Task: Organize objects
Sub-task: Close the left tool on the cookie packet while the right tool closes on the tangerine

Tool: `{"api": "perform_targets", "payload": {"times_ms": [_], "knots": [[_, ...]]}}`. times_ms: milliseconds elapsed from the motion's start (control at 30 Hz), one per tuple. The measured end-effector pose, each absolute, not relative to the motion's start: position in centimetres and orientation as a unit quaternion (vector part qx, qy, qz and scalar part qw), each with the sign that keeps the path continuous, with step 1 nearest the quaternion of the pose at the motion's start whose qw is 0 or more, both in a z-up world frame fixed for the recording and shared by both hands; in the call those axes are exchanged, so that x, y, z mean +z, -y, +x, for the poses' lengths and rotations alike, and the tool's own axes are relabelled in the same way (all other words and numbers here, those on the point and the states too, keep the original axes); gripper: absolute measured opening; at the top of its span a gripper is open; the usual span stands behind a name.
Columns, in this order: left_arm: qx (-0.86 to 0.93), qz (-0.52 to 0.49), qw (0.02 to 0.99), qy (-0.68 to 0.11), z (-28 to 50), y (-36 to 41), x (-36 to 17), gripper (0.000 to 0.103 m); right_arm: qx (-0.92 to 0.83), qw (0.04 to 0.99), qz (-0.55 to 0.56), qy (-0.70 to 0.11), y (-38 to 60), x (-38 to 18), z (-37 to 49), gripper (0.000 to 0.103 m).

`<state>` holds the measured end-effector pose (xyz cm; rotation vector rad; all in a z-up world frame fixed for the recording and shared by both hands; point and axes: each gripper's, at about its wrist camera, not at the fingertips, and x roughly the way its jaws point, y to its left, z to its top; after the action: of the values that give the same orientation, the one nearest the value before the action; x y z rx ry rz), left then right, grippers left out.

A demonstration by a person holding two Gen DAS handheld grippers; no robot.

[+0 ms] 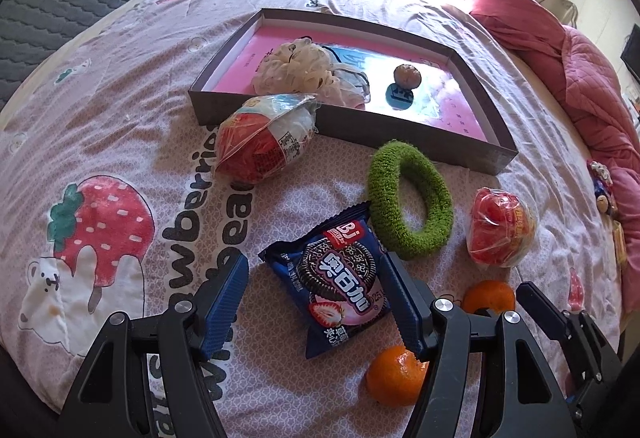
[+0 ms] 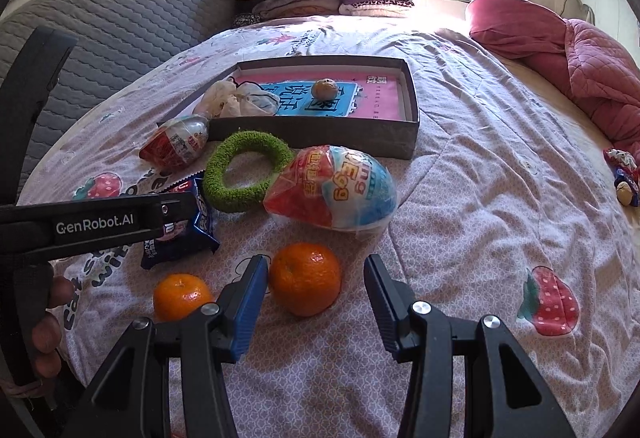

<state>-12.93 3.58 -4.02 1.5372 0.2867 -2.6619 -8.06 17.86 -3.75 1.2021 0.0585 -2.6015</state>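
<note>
Mandarin point(image 2: 305, 278) sits loose on the bedspread point(image 2: 460, 198) between your right gripper point(image 2: 316, 280)'s spread jaws; your left gripper point(image 1: 314, 288), also spread, straddles the cookie packet point(image 1: 334, 282). Close off-centre and the round fruit could roll on the soft bedding, short of the box point(image 2: 320, 136).

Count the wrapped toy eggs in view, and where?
2. One egg lies on the bedspread against the box's near-left wall. The other egg lies right of the green ring, touching it. Neither is in the box. More could be hidden behind clutter.
</note>
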Motion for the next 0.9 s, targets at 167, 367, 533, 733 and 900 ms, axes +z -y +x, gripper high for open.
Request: {"api": "perform_targets", "payload": {"times_ms": [167,367,533,733,900], "knots": [[-0.856,0.503,0.04,-0.114,-13.2,-3.6,-4.1,0.07,-0.901,0.136,0.412,-0.021,-17.7,-4.1,-8.3,0.05],[-0.855,0.505,0.04,-0.113,-13.2,-4.4,-4.5,0.07,-0.899,0.137,0.415,-0.023,-17.6,-4.4,-8.5,0.05],[-0.854,0.504,0.046,-0.118,-13.5,-4.4,-4.8,0.07,-0.9,0.137,0.414,-0.026,-17.5,-4.6,-8.6,0.05],[-0.855,0.504,0.044,-0.115,-13.6,-4.3,-5.2,0.071,-0.899,0.133,0.416,-0.04,-17.1,-5.0,-8.9,0.05],[-0.856,0.501,0.033,-0.12,-13.3,-4.1,-5.3,0.068,-0.899,0.14,0.412,-0.04,-17.0,-5.1,-8.8,0.045]]}}
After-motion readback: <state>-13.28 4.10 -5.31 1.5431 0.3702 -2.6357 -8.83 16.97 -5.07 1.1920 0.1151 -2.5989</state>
